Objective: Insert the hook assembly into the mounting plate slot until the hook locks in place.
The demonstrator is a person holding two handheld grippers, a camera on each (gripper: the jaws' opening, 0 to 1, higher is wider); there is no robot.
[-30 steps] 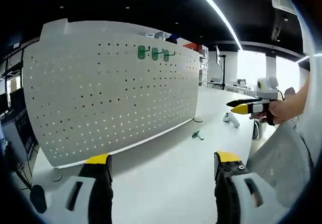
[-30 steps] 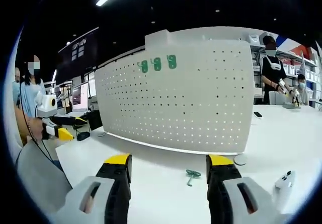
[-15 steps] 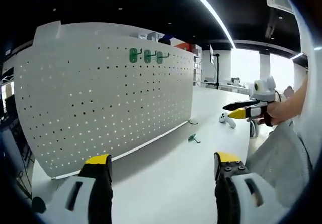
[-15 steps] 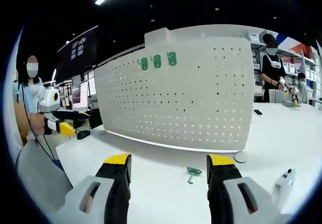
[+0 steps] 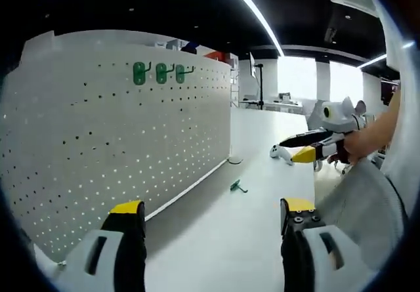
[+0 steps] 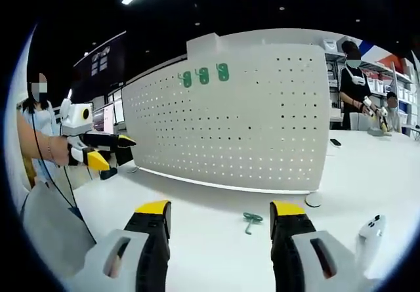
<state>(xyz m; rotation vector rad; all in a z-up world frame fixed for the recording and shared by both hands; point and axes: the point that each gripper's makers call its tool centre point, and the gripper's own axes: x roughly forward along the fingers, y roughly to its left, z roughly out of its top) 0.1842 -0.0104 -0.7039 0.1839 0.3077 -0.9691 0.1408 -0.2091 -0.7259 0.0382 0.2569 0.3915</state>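
Note:
A white pegboard mounting plate (image 5: 125,134) (image 6: 243,121) stands upright on the white table, with three green hooks (image 5: 161,73) (image 6: 203,76) hung near its top edge. One loose green hook (image 5: 237,186) (image 6: 250,219) lies flat on the table in front of the plate. My left gripper (image 5: 211,229) is open and empty, well short of the loose hook; it also appears at the left of the right gripper view (image 6: 115,149). My right gripper (image 6: 220,233) is open and empty, with the loose hook just beyond its tips; it shows at the right of the left gripper view (image 5: 298,146).
A white handheld controller (image 6: 369,231) (image 5: 281,152) lies on the table to the right of the loose hook. A small round disc (image 6: 313,201) sits by the plate's foot. People stand at benches behind (image 6: 355,88). A grey sleeve (image 5: 357,207) fills the lower right.
The left gripper view has swung right and nearer the plate, so the plate and hung hooks sit further left. In the right gripper view the left gripper has come forward. The loose hook lies unmoved.

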